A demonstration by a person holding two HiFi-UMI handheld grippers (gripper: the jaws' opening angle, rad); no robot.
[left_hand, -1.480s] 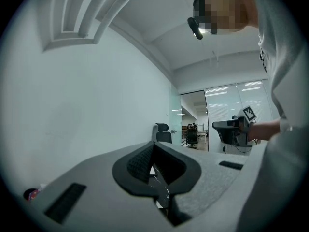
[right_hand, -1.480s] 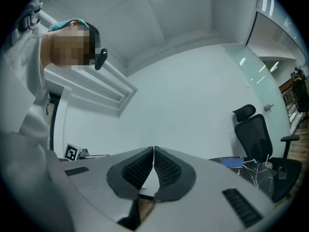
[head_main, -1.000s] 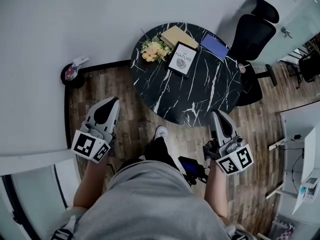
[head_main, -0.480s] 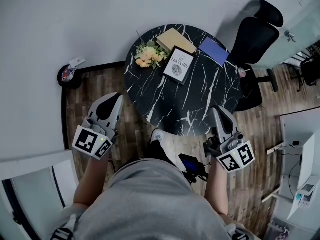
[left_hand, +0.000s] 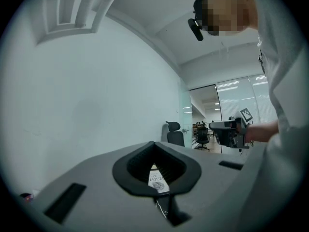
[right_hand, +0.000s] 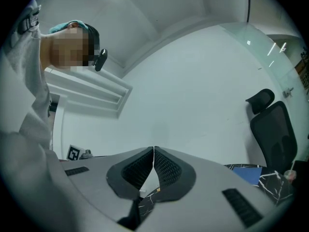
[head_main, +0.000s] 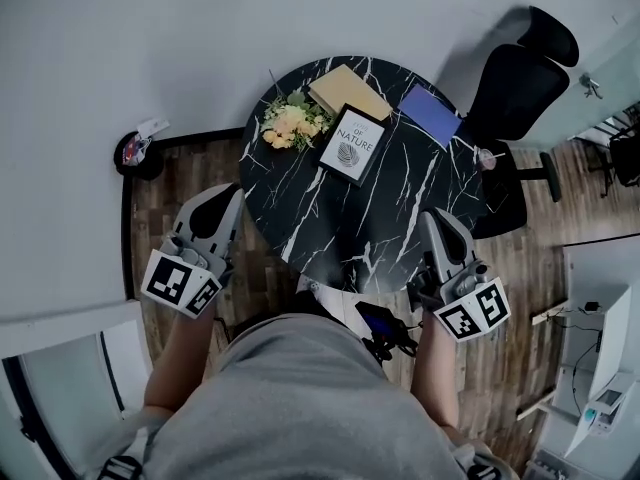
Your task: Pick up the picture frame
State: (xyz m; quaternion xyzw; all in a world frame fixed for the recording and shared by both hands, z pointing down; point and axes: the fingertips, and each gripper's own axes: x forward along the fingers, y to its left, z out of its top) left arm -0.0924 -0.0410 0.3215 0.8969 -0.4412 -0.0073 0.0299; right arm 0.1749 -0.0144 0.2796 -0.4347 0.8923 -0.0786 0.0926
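The only container in sight is a small dark bin (head_main: 137, 155) on the wood floor against the wall, at about 9 o'clock from the round black marble tabletop (head_main: 380, 218). It holds a few colourful scraps that are too small to tell apart.

The picture frame (head_main: 352, 145) lies flat on the tabletop, just off its centre toward 11 o'clock, with its white print facing up. A bunch of yellow flowers (head_main: 290, 123) touches the frame's corner on the 10 o'clock side. A tan book (head_main: 348, 90) lies beside the frame at 12 o'clock and a blue notebook (head_main: 430, 115) lies apart at 2 o'clock. A black office chair (head_main: 520, 88) stands past the rim at 2 o'clock.

The left hand-held gripper (head_main: 228, 198) is at 8 o'clock, just off the rim, with its tips pressed together and nothing in them. In the left gripper view the frame (left_hand: 157, 183) shows far off through the gap below the tips. The right hand-held gripper (head_main: 432, 215) is at 4 o'clock over the rim, also closed and empty.

Since a second ago, the tabletop has come closer: its near edge, then ahead of both tips, now lies between them. It also now hides most of the person's shoe. The frame has not shifted among its neighbours, and both pairs of jaws have stayed together.
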